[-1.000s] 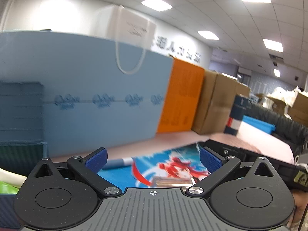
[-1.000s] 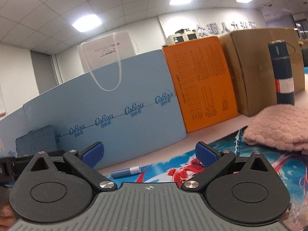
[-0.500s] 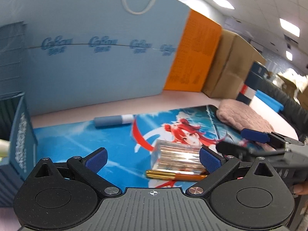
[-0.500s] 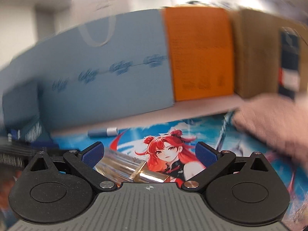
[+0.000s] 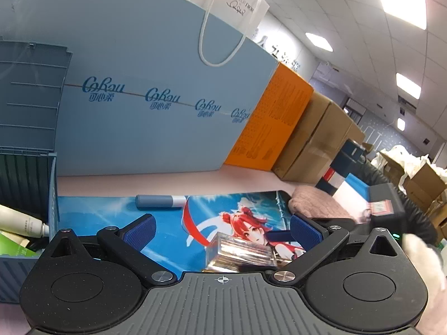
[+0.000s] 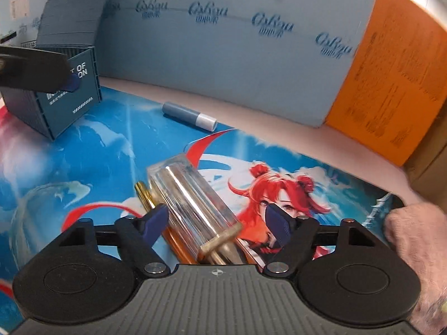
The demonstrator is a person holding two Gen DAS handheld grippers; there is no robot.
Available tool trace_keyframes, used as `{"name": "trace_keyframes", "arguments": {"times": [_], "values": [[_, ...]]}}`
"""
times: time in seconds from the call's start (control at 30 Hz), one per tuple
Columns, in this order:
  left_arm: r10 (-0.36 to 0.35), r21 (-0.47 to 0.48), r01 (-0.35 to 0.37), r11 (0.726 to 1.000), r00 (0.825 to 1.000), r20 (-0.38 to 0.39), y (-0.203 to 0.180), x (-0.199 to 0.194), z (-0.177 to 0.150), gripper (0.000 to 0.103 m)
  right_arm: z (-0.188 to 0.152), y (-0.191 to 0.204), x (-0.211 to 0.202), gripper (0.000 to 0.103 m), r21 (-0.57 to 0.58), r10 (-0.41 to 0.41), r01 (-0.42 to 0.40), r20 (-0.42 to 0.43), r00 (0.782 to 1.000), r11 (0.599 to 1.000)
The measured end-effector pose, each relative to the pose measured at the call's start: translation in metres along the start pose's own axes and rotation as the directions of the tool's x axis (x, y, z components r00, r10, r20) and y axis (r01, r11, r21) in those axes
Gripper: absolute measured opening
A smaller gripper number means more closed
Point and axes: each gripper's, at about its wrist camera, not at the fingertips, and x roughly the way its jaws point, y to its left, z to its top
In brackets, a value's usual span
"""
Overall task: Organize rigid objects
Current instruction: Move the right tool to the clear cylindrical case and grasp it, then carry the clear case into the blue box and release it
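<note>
The right gripper (image 6: pixel 216 223) tilts down over a clear, square-sided bottle with a gold neck (image 6: pixel 192 206) lying flat on the printed blue desk mat (image 6: pixel 83 150). Its jaws have just been closing and now straddle the bottle: the left pad sits at or against the bottle's side, though contact cannot be confirmed, while the right pad stands clear. The bottle's long axis runs diagonally, neck toward the camera and base pointing up-left, so it crosses the jaw line at a slant. A slim gold and orange pen (image 6: pixel 156 209) lies just beside it, partly tucked under, parallel. The left gripper (image 5: pixel 222 230), jaws spread and empty, hangs farther back; the right hand looks the nearer. Beyond the bottle a grey-blue tube with a white cap (image 6: pixel 190 115) lies near the mat's far edge. Farther left stands the dark blue plastic storage bin (image 6: pixel 69 89), the likely destination.
</note>
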Motion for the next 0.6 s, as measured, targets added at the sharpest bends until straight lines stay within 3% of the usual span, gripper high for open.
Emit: {"name": "trace_keyframes", "arguments": {"times": [0.13, 0.3, 0.33, 0.4, 0.6], "values": [[-0.012, -0.008, 0.012, 1.000, 1.000, 0.007, 0.002, -0.003, 0.003, 0.103, 0.007, -0.001, 0.014, 0.055, 0.023, 0.023, -0.022, -0.016, 1.000, 1.000], [-0.021, -0.017, 0.021, 1.000, 1.000, 0.009, 0.003, -0.004, 0.004, 0.103, 0.010, 0.002, 0.025, 0.048, 0.039, 0.030, -0.029, -0.037, 0.999, 0.999], [-0.023, -0.018, 0.023, 1.000, 1.000, 0.008, 0.004, -0.004, 0.004, 0.103, 0.010, 0.002, 0.025, 0.042, 0.043, 0.030, -0.029, -0.032, 0.999, 0.999], [-0.028, -0.020, 0.028, 0.999, 1.000, 0.009, 0.004, -0.005, 0.004, 0.103, 0.009, 0.005, 0.023, 0.035, 0.042, -0.003, 0.004, -0.018, 1.000, 0.999], [-0.033, -0.049, 0.034, 0.998, 0.999, 0.011, 0.012, -0.006, 0.006, 0.103, 0.007, 0.014, 0.010, 0.035, 0.071, -0.120, 0.117, 0.049, 0.992, 0.991]]}}
